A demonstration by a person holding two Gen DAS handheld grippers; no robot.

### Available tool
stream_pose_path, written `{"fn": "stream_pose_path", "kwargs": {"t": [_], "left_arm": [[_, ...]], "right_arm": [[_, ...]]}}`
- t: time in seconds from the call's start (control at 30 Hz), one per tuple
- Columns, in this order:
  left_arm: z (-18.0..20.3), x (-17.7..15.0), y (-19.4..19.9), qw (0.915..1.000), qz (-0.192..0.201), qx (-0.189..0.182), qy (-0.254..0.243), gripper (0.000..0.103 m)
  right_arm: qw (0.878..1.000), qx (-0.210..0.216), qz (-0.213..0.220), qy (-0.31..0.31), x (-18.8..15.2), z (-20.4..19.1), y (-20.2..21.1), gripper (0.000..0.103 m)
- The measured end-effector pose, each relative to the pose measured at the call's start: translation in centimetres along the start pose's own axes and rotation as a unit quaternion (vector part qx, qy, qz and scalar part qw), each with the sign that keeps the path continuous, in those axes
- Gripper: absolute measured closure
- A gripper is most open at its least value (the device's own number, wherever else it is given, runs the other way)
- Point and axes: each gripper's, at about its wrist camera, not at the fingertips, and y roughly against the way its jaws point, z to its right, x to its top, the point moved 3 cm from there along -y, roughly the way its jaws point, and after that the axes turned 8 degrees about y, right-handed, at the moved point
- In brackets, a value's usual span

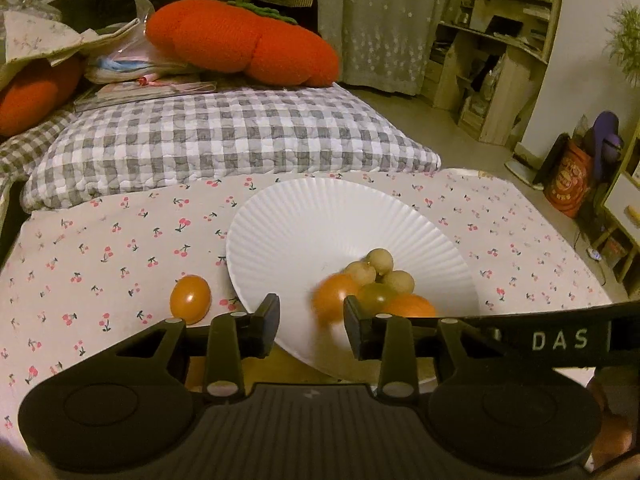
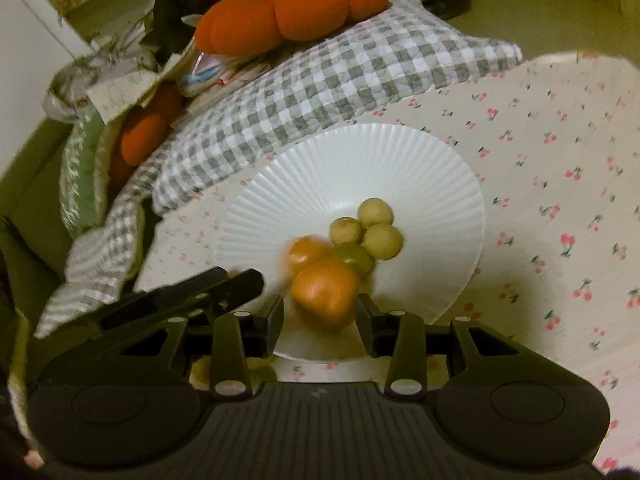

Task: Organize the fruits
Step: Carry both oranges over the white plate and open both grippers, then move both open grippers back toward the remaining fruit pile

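White ribbed plate (image 2: pixel 400 152), round fruits (image 2: pixel 376 212)

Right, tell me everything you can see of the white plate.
The round white fluted plate looks like glossy ceramic or plastic, with fine ridges radiating from its shallow centre to the rim. It lies flat on the cherry-print cloth, its far edge near the grey checked quilt. Its near half holds three pale round fruits, a green one and two blurred orange ones.

Two orange fruits (image 2: pixel 325 294) motion-blurred.
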Motion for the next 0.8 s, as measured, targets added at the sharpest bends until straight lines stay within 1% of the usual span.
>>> {"fn": "stream_pose_path", "kwargs": {"t": [0.07,0.13,0.27,0.43,0.53,0.6,0.67,0.7,0.8], "left_arm": [[-0.1,0.0,0.1,1.0,0.0,-0.004,0.005,0.073],[-0.1,0.1,0.2,1.0,0.001,-0.003,0.004,0.072],[-0.1,0.2,0.5,0.9998,-0.001,-0.008,0.018,0.067],[-0.3,0.5,1.4,0.9994,0.005,-0.014,0.033,0.063],[-0.5,0.6,2.2,0.999,0.007,-0.012,0.042,0.062],[-0.6,0.6,2.7,0.9989,0.009,-0.007,0.046,0.059],[-0.9,0.6,3.4,0.9986,0.01,0.004,0.051,0.052],[-1.0,0.5,3.7,0.9985,0.011,0.009,0.053,0.05],[-1.4,0.4,4.7,0.9984,0.016,0.027,0.047,0.045]], "right_arm": [[1.0,0.007,0.001,-0.01,0.0,0.1,0.1,0.066],[1.0,0.005,0.005,-0.017,0.1,0.2,0.4,0.066],[0.999,0.012,0.022,-0.045,0.5,1.0,1.7,0.066],[0.998,0.016,0.035,-0.047,0.6,0.7,2.6,0.063],[0.998,0.011,0.041,-0.037,0.7,0.3,2.9,0.06],[0.999,0.003,0.048,-0.022,0.8,-0.2,3.1,0.057],[0.999,-0.008,0.054,0.0,0.8,-0.9,3.4,0.054],[0.998,-0.01,0.056,0.01,0.8,-1.2,3.6,0.05],[0.997,-0.009,0.061,0.035,0.7,-2.1,3.9,0.044]]}}
